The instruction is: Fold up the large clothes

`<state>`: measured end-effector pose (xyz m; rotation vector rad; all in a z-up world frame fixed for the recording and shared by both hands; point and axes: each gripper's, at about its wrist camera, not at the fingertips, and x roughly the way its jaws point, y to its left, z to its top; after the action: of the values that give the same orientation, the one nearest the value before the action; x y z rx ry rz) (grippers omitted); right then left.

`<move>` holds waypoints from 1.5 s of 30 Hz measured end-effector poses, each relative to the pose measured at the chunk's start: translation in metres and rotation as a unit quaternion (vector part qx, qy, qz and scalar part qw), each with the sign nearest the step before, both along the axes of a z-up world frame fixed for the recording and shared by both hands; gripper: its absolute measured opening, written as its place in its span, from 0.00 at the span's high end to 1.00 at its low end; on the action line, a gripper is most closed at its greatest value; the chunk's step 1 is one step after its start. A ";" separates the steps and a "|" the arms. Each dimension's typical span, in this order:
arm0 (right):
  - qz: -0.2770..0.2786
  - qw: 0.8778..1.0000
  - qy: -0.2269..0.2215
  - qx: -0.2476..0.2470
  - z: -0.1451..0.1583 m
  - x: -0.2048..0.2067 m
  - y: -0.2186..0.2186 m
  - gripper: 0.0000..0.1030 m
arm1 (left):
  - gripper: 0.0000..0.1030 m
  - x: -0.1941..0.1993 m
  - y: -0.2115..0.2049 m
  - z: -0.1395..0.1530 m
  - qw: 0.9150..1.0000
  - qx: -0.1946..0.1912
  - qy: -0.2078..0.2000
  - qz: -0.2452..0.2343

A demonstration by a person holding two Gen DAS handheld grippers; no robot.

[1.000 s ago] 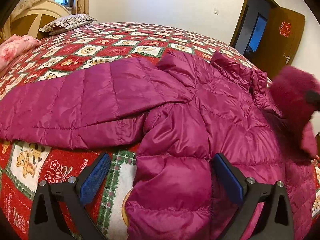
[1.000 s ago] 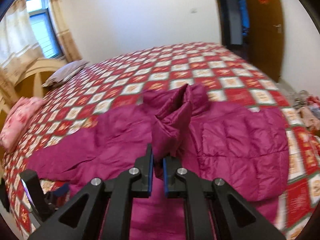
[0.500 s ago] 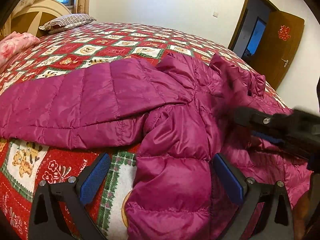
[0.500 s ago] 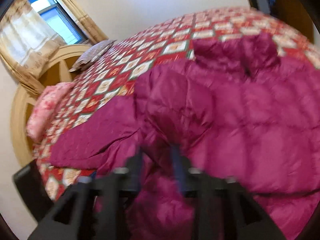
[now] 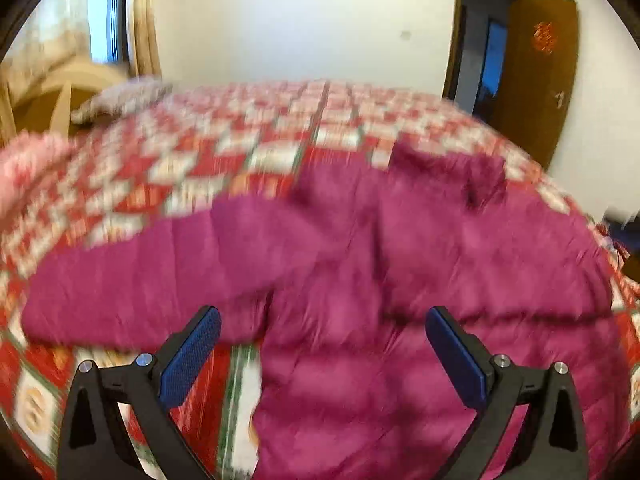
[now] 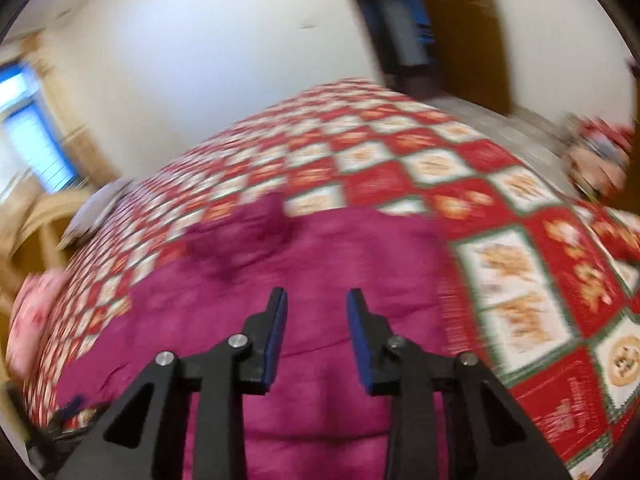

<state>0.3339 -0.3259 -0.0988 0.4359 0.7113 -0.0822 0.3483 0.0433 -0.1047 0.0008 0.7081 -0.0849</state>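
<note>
Both claws hung above the bed (image 5: 280, 128) with nothing between their fingers. On the left claw (image 5: 322, 354) the jaws stood wide apart, the blue pads (image 5: 190, 362) clear of the fabric below. On the right claw (image 6: 316, 338) the gap was narrow; its jaws had just been closing from a wider gap, and no fabric lay between them.

A red, white and green patchwork quilt (image 6: 520, 300) covered the bed. The magenta down jacket (image 5: 440, 280) lay spread flat on the near part of the quilt. One sleeve (image 5: 140, 280) extended toward the left in the left wrist view, resting on the quilt. The bunched collar (image 6: 248, 232) lay at the jacket's far edge.

Bare quilt lay beyond the collar as far as the white wall (image 5: 300, 20). In the right wrist view, the jacket's right edge ended on the quilt, with a broad strip of uncovered quilt beside it.

Only the left wrist view showed the full sleeve and the open brown door (image 5: 536, 76). Only the right wrist view showed the floor (image 6: 480, 116) past the bed's far corner. Each view showed a pink pillow (image 6: 32, 316) at the left. Both views were blurred.
</note>
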 end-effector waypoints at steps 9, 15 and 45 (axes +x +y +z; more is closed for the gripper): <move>-0.004 0.997 0.075 0.004 -0.053 0.022 -0.017 0.73 | 0.01 0.087 -0.062 -0.017 0.995 0.085 0.029 0.047; -0.010 0.999 0.039 -0.019 -0.024 0.024 -0.026 0.73 | 0.01 0.093 -0.059 -0.058 0.992 0.079 0.072 0.065; 0.016 0.984 0.071 -0.160 -0.059 0.052 0.016 0.36 | 0.01 0.009 0.245 0.002 0.926 -0.033 0.008 0.375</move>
<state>0.3862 -0.3095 -0.1577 0.1115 0.8297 -0.1952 0.3577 0.2878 -0.1031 -0.3362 0.6828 0.6288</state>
